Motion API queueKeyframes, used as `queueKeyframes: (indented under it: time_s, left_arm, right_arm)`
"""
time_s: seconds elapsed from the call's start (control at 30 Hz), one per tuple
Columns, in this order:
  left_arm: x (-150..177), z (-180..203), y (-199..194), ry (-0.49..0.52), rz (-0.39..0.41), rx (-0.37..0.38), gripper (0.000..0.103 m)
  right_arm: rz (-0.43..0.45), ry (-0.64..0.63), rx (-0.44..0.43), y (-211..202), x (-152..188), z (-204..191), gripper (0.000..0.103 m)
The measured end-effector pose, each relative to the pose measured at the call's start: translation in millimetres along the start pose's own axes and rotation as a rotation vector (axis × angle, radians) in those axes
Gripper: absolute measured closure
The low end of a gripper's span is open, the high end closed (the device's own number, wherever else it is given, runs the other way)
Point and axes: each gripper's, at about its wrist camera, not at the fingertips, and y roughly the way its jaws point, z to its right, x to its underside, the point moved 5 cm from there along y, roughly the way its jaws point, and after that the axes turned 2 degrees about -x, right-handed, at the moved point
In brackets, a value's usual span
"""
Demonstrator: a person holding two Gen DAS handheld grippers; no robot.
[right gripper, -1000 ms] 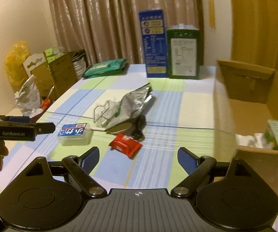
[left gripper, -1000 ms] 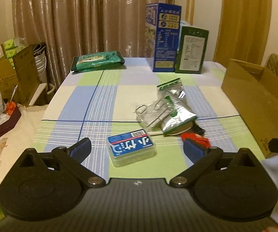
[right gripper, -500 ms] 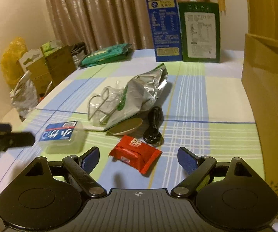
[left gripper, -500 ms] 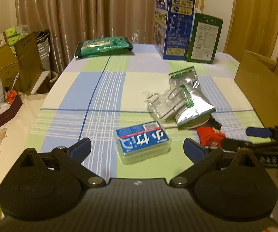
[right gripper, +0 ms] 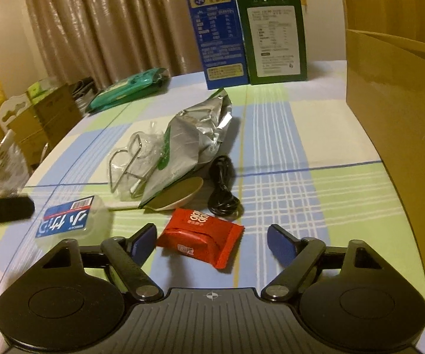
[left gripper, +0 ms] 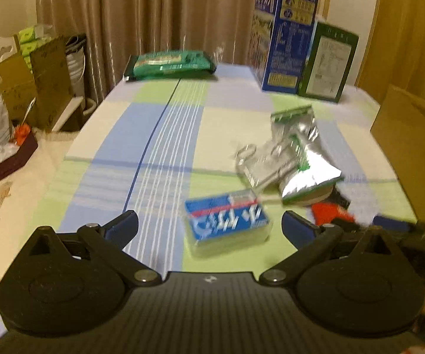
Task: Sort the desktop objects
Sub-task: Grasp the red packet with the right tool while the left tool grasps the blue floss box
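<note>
Two grippers work over a table (left gripper: 165, 135) covered in a blue, green and white checked cloth.

In the left wrist view, the left gripper (left gripper: 209, 224) holds its jaws wide apart, nothing pressed between them. A clear plastic box with a blue label (left gripper: 227, 224) lies flat on the cloth between the fingertips, nearer the right one and touching neither. Beyond it to the right lies a silver foil bag (left gripper: 304, 159), with a clear packet of metal clips (left gripper: 259, 165) against its left side. A red snack packet (left gripper: 330, 212) shows just past the right fingertip, blurred. At the far edge a green wipes pack (left gripper: 168, 65) lies flat, and a tall blue carton (left gripper: 283, 35) stands beside a green box (left gripper: 327, 62). A cardboard box (left gripper: 410, 153) stands at the right.

In the right wrist view, the right gripper (right gripper: 212, 239) has its jaws closing with the red snack packet (right gripper: 200, 236) lying between them; the left pad is just beside the packet's edge, the right pad stands clear, so it is not gripped. A coiled black cable (right gripper: 222, 188) lies just beyond the packet, next to a wooden spoon (right gripper: 180, 194) tucked under the foil bag (right gripper: 191, 138). The labelled plastic box (right gripper: 67, 218) sits near left, with the left gripper's dark tip (right gripper: 5, 209) beside it. The cardboard box (right gripper: 395, 124) stands along the right side.
</note>
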Motion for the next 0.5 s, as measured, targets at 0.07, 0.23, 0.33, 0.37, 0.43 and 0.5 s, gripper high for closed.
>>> queueKeyframes:
  time_s: [0.07,0.23,0.33,0.37,0.43,0.5]
  left_arm:
    - [-6.1,3.0,-0.6,-0.014,0.011,0.011,0.002]
    - [-13.3,12.6,6.4,-0.015,0.002,0.031,0.002]
    - [-12.5,15.4,14.9,-0.002,-0.01,0.024,0.002]
    - [-12.1,15.2,18.1,0.003,-0.015,0.017,0.002]
    - [-9.8,13.8,25.1,0.012,-0.029,-0.002,0.002]
    - [-7.8,11.7,32.8,0.014,-0.047,-0.019,0.002]
  right_arm:
    - [0.005,0.011,0.019,1.8,1.1,-2.1,0.029]
    - [0.003,0.009,0.053,6.1,4.6,-8.7,0.03]
    - [0.005,-0.037,0.074,11.0,4.9,-14.3,0.03]
    - [0.009,-0.042,0.078,13.0,4.9,-15.0,0.03]
    - [0.013,-0.059,0.078,15.3,4.6,-14.8,0.032]
    - [0.018,-0.08,0.079,14.9,4.7,-12.7,0.039]
